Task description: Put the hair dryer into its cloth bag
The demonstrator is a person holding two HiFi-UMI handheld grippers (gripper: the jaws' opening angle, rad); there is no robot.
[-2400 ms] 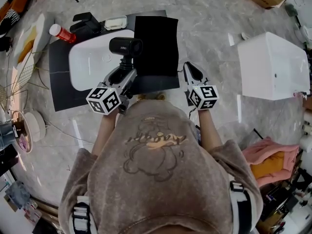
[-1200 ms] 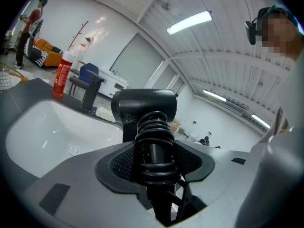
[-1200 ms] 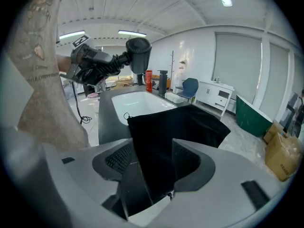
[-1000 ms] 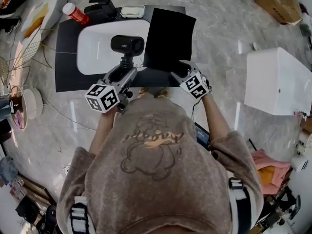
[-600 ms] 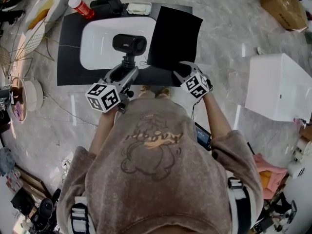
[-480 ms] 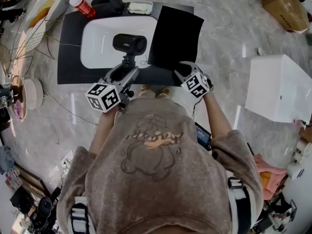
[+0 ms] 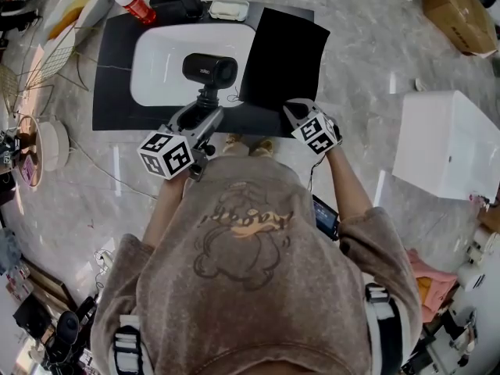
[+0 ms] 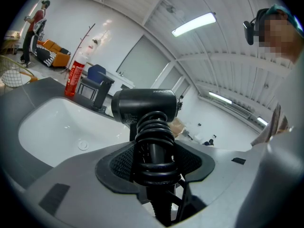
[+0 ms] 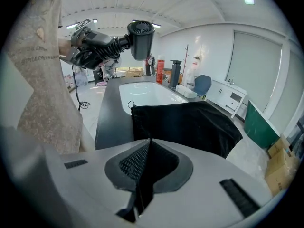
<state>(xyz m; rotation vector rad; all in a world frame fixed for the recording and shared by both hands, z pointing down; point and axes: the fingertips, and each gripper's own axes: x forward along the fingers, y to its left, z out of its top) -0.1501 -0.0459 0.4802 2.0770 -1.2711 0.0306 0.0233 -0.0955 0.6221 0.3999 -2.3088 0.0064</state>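
Head view: the white mark on the hair dryer (image 7: 209,70) barrel is too small to read, and so is the script on your sweater (image 7: 250,241). Your left gripper (image 7: 205,114) reaches forward from your left forearm and holds the dryer by the handle, barrel on top, over the near rim of the white basin (image 7: 160,61). Your right gripper (image 7: 291,109) tilts down onto the near corner of the cloth bag (image 7: 283,57). The bag lies flat on the black counter (image 7: 109,104), just right of the basin.

Left gripper view: there is fine print on the barrel of the hair dryer (image 8: 145,106), but it is not legible. The label on the red bottle (image 8: 75,77) is unreadable too. The left gripper (image 8: 154,161) stands wide, with both pads pressed on the handle and the cord (image 8: 154,141) coiled round it. The grip is firm and the dryer is upright.

Right gripper view: no readable text. The right gripper (image 9: 146,164) has just been closing and its pads now pinch a fold of the cloth bag (image 9: 190,125) at its near edge. The rest of the bag is spread on the counter beside the basin (image 9: 142,91). The hair dryer (image 9: 141,39) is up at top left, clear of the bag.
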